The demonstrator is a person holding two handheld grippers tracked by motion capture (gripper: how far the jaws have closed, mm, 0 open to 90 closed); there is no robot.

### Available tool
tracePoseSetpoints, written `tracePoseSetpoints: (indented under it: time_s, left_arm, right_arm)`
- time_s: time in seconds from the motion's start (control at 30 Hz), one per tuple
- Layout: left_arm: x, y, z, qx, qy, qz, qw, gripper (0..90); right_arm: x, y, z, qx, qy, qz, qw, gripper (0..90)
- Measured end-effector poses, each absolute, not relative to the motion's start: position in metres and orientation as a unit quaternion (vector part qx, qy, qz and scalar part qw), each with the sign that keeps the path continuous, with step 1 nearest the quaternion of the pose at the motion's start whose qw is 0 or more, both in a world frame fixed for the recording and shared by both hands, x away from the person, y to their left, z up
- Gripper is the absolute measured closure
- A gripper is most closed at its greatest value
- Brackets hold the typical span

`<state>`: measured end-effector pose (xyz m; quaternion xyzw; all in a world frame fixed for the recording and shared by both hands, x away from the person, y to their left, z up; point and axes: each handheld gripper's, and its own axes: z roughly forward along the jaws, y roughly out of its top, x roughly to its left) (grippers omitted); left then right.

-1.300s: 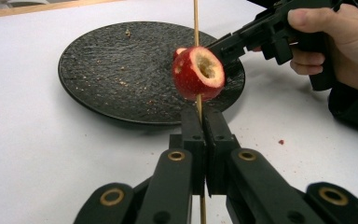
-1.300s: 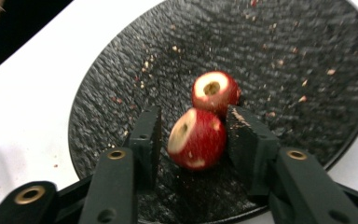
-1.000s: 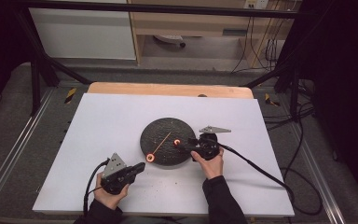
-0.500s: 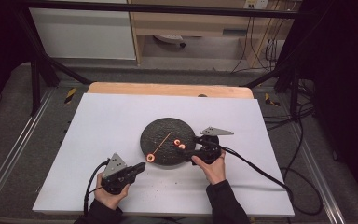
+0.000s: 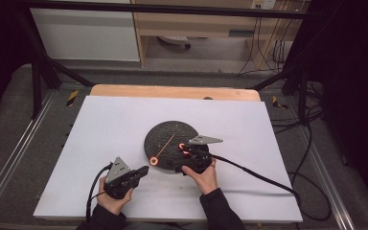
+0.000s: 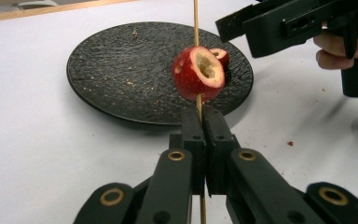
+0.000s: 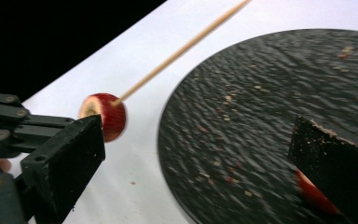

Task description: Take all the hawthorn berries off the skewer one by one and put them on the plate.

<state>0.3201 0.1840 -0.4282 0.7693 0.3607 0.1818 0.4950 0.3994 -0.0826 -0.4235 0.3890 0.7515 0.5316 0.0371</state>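
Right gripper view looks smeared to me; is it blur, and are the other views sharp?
Right gripper view: motion blur smears the plate and fruit piece. Left gripper view: sharp on the skewer. High view: steady but dim, dark surroundings.

red fruit piece (image 7: 313,193) half hidden behind right claw jaw; plate (image 7: 261,140) blurred.

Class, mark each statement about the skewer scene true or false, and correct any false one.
1. The left hand-held gripper is shut on the skewer. True.
2. A red fruit piece sits on the skewer. True.
3. The plate is white. False: it is black, on a white table.
4. The right hand-held gripper is clamped on the skewer. False: its jaws stand open, having just opened, beside the plate.
5. Another red piece lies on the plate. True.
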Motion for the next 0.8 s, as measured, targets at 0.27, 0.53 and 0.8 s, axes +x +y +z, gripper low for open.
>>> tracePoseSetpoints:
  time_s: [0.27,0.53,0.8]
  left_arm:
    - [0.321,0.184,-0.429,0.768,0.365,0.187,0.493,88.2]
    - [0.321,0.184,-0.428,0.767,0.364,0.189,0.494,88.3]
    - [0.321,0.183,-0.429,0.768,0.363,0.188,0.492,88.3]
  right_arm:
    - [0.398,-0.058,-0.426,0.380,0.748,0.544,0.017,9.0]
    - [0.399,-0.040,-0.428,0.368,0.746,0.555,-0.009,21.7]
    - [0.401,-0.037,-0.433,0.361,0.743,0.562,-0.037,40.2]
